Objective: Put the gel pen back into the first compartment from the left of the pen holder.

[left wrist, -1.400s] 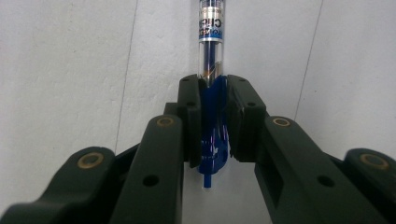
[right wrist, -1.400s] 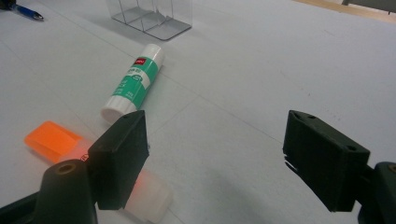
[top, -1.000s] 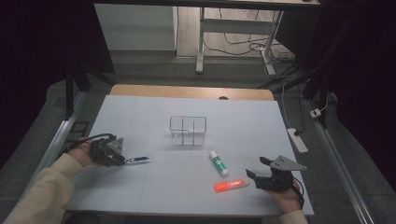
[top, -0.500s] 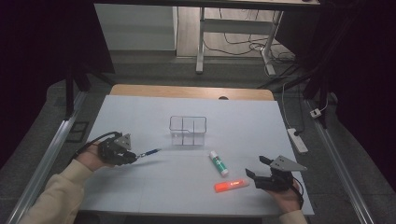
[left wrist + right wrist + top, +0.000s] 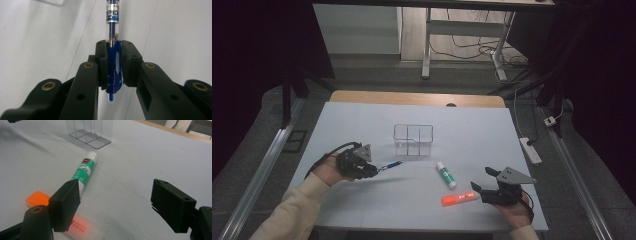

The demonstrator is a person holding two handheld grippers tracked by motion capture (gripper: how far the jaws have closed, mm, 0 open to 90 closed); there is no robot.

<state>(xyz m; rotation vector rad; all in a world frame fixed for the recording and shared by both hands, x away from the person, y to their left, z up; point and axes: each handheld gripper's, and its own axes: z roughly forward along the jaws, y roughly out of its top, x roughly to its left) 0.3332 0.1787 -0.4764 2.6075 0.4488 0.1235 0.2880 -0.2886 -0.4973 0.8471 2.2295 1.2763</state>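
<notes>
Left gripper, clamped on blue pen, now lifted and carried nearer the clear box than a second earlier. Right gripper unmoved, jaws wide apart beside orange marker and glue stick.

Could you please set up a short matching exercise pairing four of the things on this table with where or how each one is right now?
Things:
1. blue pen
2. glue stick
3. orange highlighter
4. clear organizer

States:
A. stands upright near the middle of the table
B. lies flat just in front of the open right hand-held gripper
C. clamped in the left hand-held gripper
D. lies flat between the organizer and the highlighter

Pairs: 1-C, 2-D, 3-B, 4-A
</notes>
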